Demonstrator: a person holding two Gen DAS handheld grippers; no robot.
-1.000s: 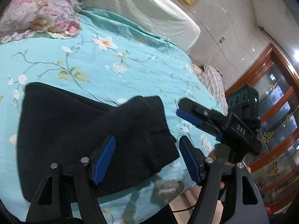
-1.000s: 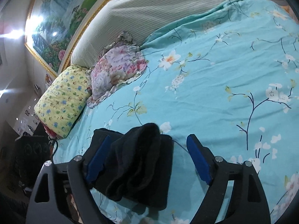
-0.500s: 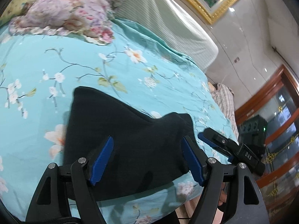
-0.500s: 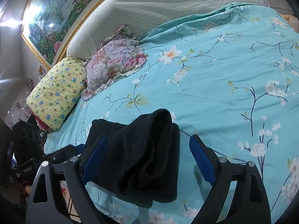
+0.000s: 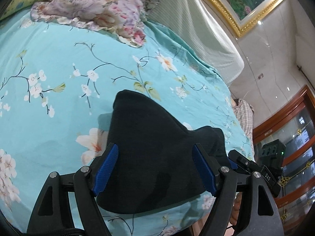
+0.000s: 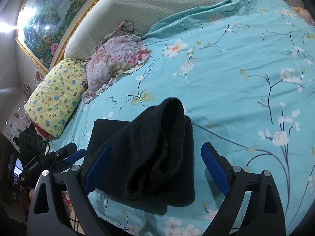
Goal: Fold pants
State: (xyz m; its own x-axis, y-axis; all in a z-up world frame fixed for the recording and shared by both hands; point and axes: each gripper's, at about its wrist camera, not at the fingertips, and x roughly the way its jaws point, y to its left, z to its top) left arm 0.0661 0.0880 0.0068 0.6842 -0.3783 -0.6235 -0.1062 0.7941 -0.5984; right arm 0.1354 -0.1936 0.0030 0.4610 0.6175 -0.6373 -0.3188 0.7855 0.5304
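Dark folded pants [image 5: 157,157] lie on the turquoise flowered bedspread [image 5: 59,68] near the bed's near edge. My left gripper [image 5: 155,149] hovers over them, its jaws opening; the blue pads [image 5: 107,165] stand wide and press on nothing. In the right wrist view the pants [image 6: 149,147] show a rumpled top layer with a raised hump. My right gripper [image 6: 156,146] is open and still widening, straddling that bundle without pinching it. Each gripper appears in the other's view: the right gripper [image 5: 246,165] and the left gripper [image 6: 65,155].
A pink floral pillow [image 6: 118,59] and a yellow patterned pillow [image 6: 55,96] lie at the head of the bed against a striped headboard [image 6: 167,5]. A plaid cloth [image 5: 244,114] lies at the bed's far right. Wooden glass doors [image 5: 295,137] stand beyond.
My left gripper has slid sideways and rolled, so the pants now sit centred between its jaws. The right gripper has shifted slightly. Both pairs of jaws stand a little wider.
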